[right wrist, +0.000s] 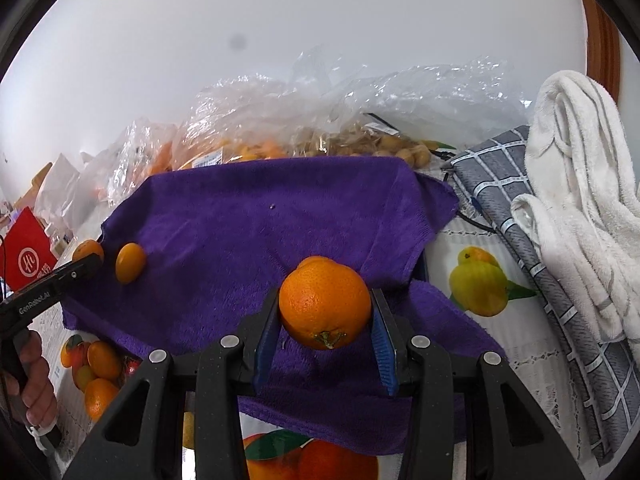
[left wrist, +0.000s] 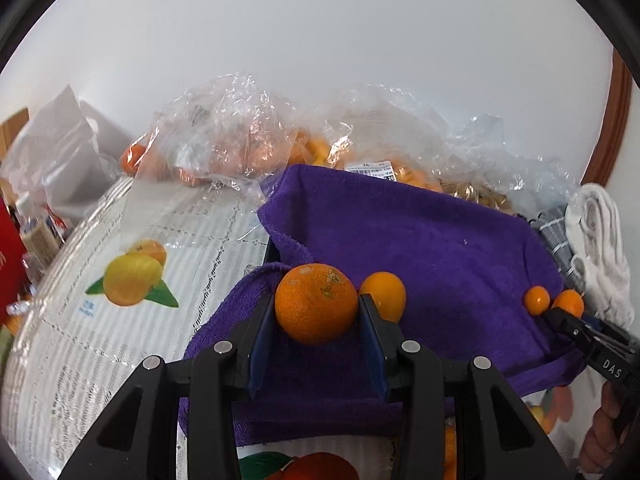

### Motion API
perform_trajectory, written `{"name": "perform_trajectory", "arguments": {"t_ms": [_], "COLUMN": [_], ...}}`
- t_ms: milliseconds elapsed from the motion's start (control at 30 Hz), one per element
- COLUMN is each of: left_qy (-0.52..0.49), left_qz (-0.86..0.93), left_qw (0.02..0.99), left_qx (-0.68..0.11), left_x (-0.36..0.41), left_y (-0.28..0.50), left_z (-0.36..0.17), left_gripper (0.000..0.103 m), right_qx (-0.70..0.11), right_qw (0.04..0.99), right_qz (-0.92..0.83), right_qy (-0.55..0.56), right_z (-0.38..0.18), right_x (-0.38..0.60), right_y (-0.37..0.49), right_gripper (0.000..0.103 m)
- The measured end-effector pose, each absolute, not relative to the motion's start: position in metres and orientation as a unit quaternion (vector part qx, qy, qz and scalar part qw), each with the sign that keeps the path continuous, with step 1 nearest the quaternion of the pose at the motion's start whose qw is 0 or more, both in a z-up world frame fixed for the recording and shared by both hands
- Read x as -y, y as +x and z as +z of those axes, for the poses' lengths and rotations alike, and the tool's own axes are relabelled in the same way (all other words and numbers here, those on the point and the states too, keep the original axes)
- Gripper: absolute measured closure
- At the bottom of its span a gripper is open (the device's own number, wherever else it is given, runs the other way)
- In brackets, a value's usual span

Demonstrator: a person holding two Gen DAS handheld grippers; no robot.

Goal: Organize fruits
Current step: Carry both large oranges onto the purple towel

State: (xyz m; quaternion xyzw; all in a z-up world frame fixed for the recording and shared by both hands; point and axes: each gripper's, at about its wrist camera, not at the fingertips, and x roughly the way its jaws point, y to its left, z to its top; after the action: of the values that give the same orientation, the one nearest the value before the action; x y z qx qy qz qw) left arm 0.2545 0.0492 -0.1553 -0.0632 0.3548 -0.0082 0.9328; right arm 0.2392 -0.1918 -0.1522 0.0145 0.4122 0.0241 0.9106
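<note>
Mandarins [left wrist: 316, 303] [right wrist: 325, 304], bright orange, sit clamped in both tongs.

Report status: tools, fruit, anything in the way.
Left tool shut on orange; right tool shut on orange. Both over purple towel. One small fruit already there. Nothing blocking.

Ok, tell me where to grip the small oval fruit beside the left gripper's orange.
Probably across its narrow waist, coming from above: the small oval fruit lies loose on the purple towel, long axis tilted, with the held orange close alongside.
</note>
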Motion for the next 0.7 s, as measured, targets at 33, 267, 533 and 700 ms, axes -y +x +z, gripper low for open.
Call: {"name": "perform_trajectory", "arguments": {"t_ms": [33,267,533,700], "left_qy": [-0.059,-0.039,-0.011,-0.009], "left_qz": [-0.008,-0.007,-0.013,-0.013], "left_qw": [0.933,0.931,0.922,0.922], "left_qx": [-0.356,-0.364,-0.387,-0.386], "left_x": [-0.048,-0.043,-0.032,-0.03], "left_y": [0.255,0.256,0.262,0.261], "left_z": [-0.156,-0.155,-0.161,-0.162], "left_gripper": [0.064,0.064,0.064,0.064], "right_qx": [-0.413,-0.429,-0.429,-0.429], "right_qw": [0.91,0.903,0.903,0.903], "right_qz": [0.023,0.013,0.007,0.006], "right_qy": [0.011,-0.006,-0.014,-0.014], "right_z": [-0.153,-0.164,-0.165,-0.166], "right_x": [0.191,0.187,0.184,0.184], "right_y": [0.239,0.244,0.243,0.242], "right_gripper": [0.061,0.061,0.061,0.061]}}
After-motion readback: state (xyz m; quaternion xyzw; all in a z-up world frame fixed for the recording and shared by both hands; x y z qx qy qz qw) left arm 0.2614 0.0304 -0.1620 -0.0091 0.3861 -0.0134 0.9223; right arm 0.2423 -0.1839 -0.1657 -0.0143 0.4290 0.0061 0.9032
